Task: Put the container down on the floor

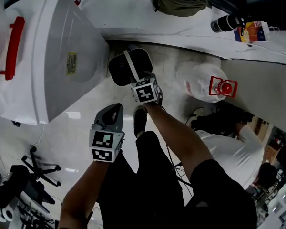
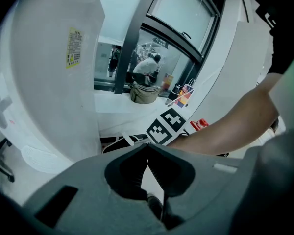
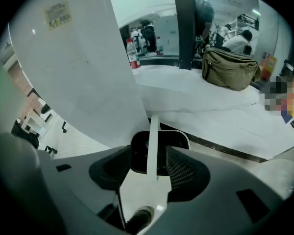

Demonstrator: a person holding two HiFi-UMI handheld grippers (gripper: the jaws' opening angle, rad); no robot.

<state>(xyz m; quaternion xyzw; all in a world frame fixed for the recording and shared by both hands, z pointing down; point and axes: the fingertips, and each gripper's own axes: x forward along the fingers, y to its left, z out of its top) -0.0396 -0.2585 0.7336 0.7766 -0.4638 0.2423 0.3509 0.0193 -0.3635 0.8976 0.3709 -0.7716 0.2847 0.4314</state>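
Note:
The container (image 1: 119, 70) is a black tub with a white rim and a white strap handle (image 1: 132, 67). It stands on the pale floor beside a big white bin. In the head view my right gripper (image 1: 144, 78) hangs just above the tub's near edge. In the right gripper view its jaws (image 3: 151, 153) stand wide open, with the handle (image 3: 152, 136) running between them and touching neither pad. The tub's dark inside (image 3: 175, 142) shows beyond the jaws. My left gripper (image 1: 113, 109) is lower left of the tub, apart from it, its jaws (image 2: 147, 146) shut tip to tip on nothing.
A large white bin (image 1: 52, 56) with a red handle (image 1: 12, 46) fills the left. A white ledge behind holds an olive bag (image 1: 178, 1) and a dark flask (image 1: 226, 23). A white bag with a red cap (image 1: 207, 82) lies right of the tub; a person (image 1: 229, 149) crouches there.

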